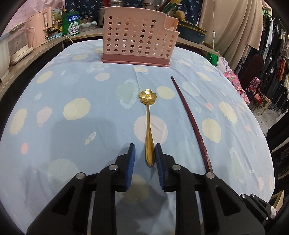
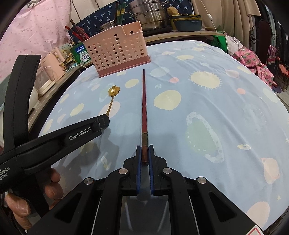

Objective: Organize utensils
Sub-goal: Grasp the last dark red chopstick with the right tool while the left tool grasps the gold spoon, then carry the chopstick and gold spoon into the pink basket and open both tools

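Observation:
A gold spoon (image 1: 149, 126) with a flower-shaped bowl lies on the blue patterned cloth (image 1: 72, 90), handle toward me. My left gripper (image 1: 144, 150) is open, its blue pads on either side of the handle end; the right pad touches it. A dark red chopstick (image 1: 189, 119) lies to the right of the spoon. In the right wrist view my right gripper (image 2: 144, 153) is shut on the thick end of the chopstick (image 2: 144, 101), which still rests on the cloth. The spoon (image 2: 112, 94) and the left gripper's body (image 2: 84, 132) show at left. A pink perforated utensil holder (image 1: 137, 38) stands at the far edge.
Behind the holder (image 2: 117, 50) a wooden shelf carries steel pots (image 2: 150, 16), a pink kettle (image 1: 38, 27), green boxes (image 1: 71, 23) and a blue dish (image 2: 186, 23). Clothes hang at the right (image 1: 271, 54). The cloth falls away at the table's right edge.

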`<state>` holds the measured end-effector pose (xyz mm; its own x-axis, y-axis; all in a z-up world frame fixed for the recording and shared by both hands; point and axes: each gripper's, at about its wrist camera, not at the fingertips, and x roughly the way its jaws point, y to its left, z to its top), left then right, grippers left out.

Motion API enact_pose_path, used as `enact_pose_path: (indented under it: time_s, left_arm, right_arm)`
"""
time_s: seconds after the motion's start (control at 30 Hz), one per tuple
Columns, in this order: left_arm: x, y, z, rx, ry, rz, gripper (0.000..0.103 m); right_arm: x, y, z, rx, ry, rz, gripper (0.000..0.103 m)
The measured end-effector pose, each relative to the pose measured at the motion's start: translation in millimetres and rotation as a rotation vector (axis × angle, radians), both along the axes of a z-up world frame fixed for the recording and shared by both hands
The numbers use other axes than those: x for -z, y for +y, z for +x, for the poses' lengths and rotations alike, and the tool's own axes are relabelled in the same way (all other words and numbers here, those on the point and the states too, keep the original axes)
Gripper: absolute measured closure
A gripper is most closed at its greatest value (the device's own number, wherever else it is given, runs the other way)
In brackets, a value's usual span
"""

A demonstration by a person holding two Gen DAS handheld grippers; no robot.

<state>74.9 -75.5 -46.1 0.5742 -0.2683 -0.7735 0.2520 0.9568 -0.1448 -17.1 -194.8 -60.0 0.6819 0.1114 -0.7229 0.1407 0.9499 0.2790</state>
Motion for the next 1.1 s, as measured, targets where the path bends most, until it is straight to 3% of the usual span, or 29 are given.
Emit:
enact_pose_path:
  time_s: [0.03, 0.63, 1.1]
  left_arm:
    - [0, 0, 0, 0.001, 0.004, -0.002, 0.092]
    - [-21, 17, -18, -0.023, -0.008, -0.029, 0.093]
    - [-77, 48, -18, -0.058, -0.067, -0.06, 0.093]
  right_arm:
    - [0, 0, 0, 0.0, 0.0, 0.0, 0.096]
    - [-14, 1, -7, -0.006, -0.037, 0.009, 0.096]
    - [-72, 0, -7, -0.009, -0.133, 0.028, 0.096]
